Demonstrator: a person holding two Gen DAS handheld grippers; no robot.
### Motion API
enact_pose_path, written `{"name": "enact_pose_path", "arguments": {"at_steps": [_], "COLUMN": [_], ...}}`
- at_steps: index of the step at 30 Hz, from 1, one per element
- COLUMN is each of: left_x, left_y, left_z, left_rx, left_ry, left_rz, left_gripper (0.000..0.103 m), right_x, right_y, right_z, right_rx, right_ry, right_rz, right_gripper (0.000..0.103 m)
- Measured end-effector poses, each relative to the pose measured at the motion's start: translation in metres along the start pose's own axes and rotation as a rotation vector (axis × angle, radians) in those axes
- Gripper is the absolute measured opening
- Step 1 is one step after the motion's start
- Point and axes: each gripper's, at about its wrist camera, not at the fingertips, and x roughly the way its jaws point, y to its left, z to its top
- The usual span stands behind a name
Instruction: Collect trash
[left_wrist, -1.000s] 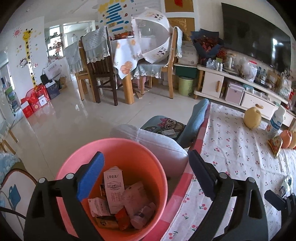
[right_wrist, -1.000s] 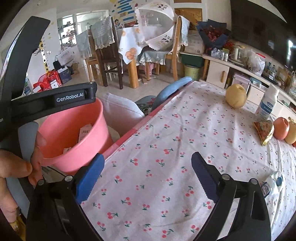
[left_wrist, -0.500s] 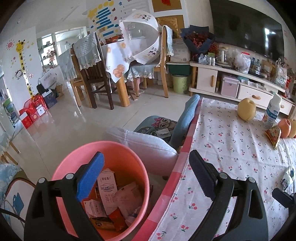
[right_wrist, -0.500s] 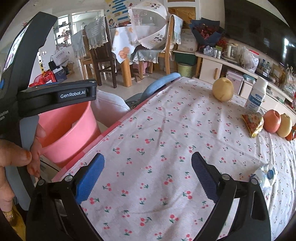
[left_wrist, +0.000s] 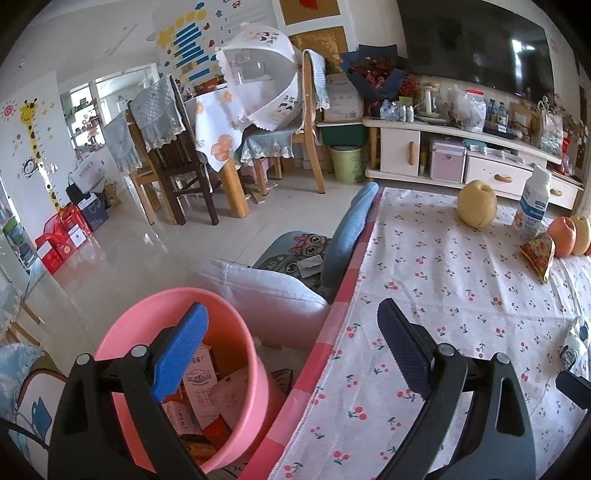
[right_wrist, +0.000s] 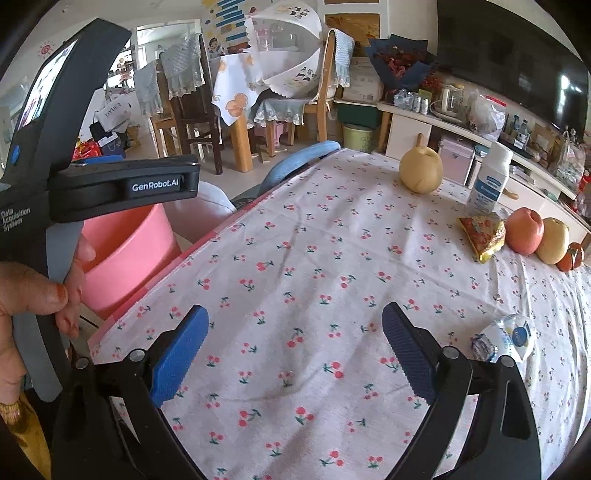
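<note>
Both tongs, left (left_wrist: 291, 343) and right (right_wrist: 295, 345), spread and empty, have been swung from the pink bucket (left_wrist: 236, 332) (already part-filled) toward the crumpled wrapper (right_wrist: 506, 338) beyond it.

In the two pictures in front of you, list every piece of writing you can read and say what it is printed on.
"GenRobot.AI": on the left hand-held gripper body, seen in the right wrist view.
"Data Acquisition System": on the same device, lower down.
"TIYUE'S", roughly: white bag by the chairs; uncertain.
Cartons in the pink bucket: print too blurred.
White bottle label: too small.
Crumpled wrapper: unreadable.
</note>
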Motion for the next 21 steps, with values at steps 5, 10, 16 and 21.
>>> {"name": "enact_pose_path", "arguments": {"at_steps": [5, 10, 16, 21], "left_x": [-0.001, -0.001, -0.003, -0.005], "left_y": [-0.014, -0.026, -0.039, -0.050], "left_z": [0.000, 0.000, -0.001, -0.001], "left_rx": [0.023, 0.048, 0.075, 0.097], "left_ry": [-0.005, -0.006, -0.010, -0.019], "left_rz": [-0.002, -0.003, -0.004, -0.007], "left_gripper": [0.094, 0.094, 0.094, 0.094], "right_x": [-0.004, -0.008, -0.013, -0.015], "right_y": [-0.008, -0.017, -0.031, -0.043], "right_z": [-0.006, -0.011, -0.017, -0.019], "right_rx": [-0.014, -0.015, 0.006, 0.021], "right_ry": [-0.002, -0.005, -0.007, -0.005], "right_rz": [-0.020, -0.032, -0.042, -0.046], "right_gripper": [0.094, 0.094, 0.094, 0.094]}}
